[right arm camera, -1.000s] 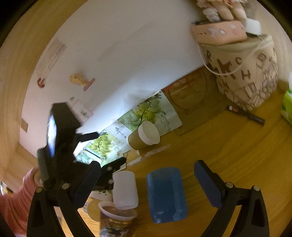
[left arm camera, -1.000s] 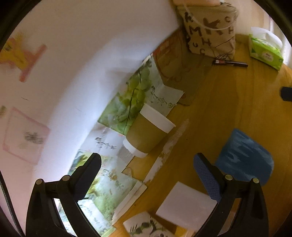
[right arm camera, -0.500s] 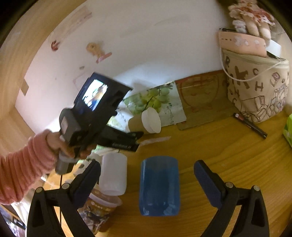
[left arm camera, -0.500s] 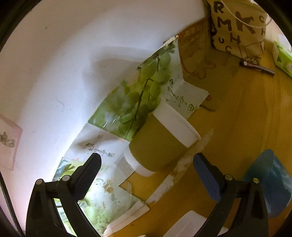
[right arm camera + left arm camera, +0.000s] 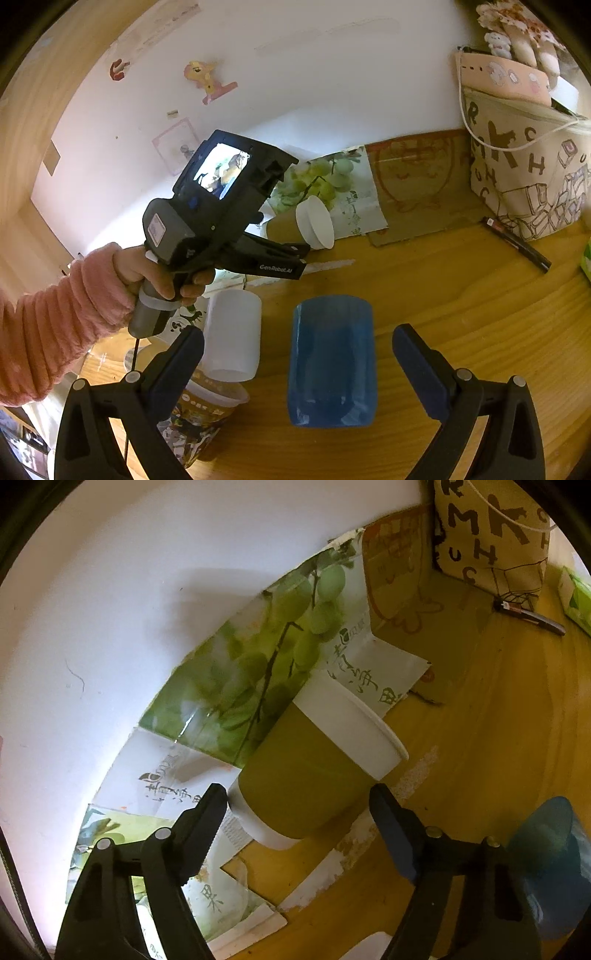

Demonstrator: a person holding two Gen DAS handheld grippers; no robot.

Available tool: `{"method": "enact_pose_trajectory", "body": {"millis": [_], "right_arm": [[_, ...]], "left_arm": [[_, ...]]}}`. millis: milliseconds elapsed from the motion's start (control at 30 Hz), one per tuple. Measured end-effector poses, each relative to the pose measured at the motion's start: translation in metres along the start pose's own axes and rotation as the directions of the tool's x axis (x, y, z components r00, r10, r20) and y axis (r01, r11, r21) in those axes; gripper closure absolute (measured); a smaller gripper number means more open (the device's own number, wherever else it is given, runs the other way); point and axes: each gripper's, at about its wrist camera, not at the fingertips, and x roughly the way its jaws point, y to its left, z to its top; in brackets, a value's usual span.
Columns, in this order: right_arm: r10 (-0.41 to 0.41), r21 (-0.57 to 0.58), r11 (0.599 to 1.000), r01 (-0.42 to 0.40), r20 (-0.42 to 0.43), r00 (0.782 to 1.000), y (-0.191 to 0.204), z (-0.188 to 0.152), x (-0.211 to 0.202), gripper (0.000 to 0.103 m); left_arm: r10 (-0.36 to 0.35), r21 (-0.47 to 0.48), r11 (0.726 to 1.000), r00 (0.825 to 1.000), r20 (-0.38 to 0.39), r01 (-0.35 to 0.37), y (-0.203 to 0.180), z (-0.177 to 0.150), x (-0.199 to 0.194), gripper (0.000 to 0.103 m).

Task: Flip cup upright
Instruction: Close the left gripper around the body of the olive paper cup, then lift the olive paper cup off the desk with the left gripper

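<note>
While it's lying on its side: the paper cup (image 5: 314,764) rests on the desk (image 5: 480,738), rim toward the right, partly over the grape leaflets (image 5: 273,653)
Left hand-held gripper (image 5: 297,805): spread wide, fingers either side of the cup's base, not touching
Right hand-held gripper (image 5: 297,350): spread too, hovering near a blue cup (image 5: 332,362) lying flat
Other stuff: white cup (image 5: 232,336) beside the blue one
</note>
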Motion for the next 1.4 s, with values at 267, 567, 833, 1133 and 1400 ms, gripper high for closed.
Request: {"method": "enact_pose_trajectory", "body": {"millis": [267, 567, 833, 1133, 1400], "right_arm": [[-0.015, 0.008, 1.0, 0.015, -0.002, 1.0, -0.001, -0.001, -0.004, 0.001], [-0.019, 0.033, 0.999, 0.019, -0.003, 1.0, 0.006, -0.003, -0.013, 0.001], [-0.028, 0.038, 0.999, 0.028, -0.01, 1.0, 0.012, -0.009, -0.02, 0.001], [-0.044, 0.054, 0.998, 0.044, -0.001, 0.999, 0.018, -0.018, -0.033, 0.001], [-0.055, 0.039, 0.998, 0.054, 0.019, 0.998, 0.029, -0.026, -0.051, 0.001]], "left_arm": [[0.009, -0.032, 0.999, 1.0, -0.009, -0.009, 0.003, 0.006, 0.01, 0.025], [0.03, -0.035, 0.999, 1.0, 0.002, -0.03, 0.001, 0.012, 0.022, 0.026], [0.006, -0.04, 0.999, 1.0, -0.004, -0.006, -0.009, 0.004, 0.014, 0.033], [-0.034, -0.016, 0.999, 0.999, 0.001, 0.034, -0.018, 0.004, -0.003, 0.045], [-0.036, -0.026, 0.999, 0.998, 0.044, 0.037, -0.019, 0.001, -0.035, 0.047]]}}
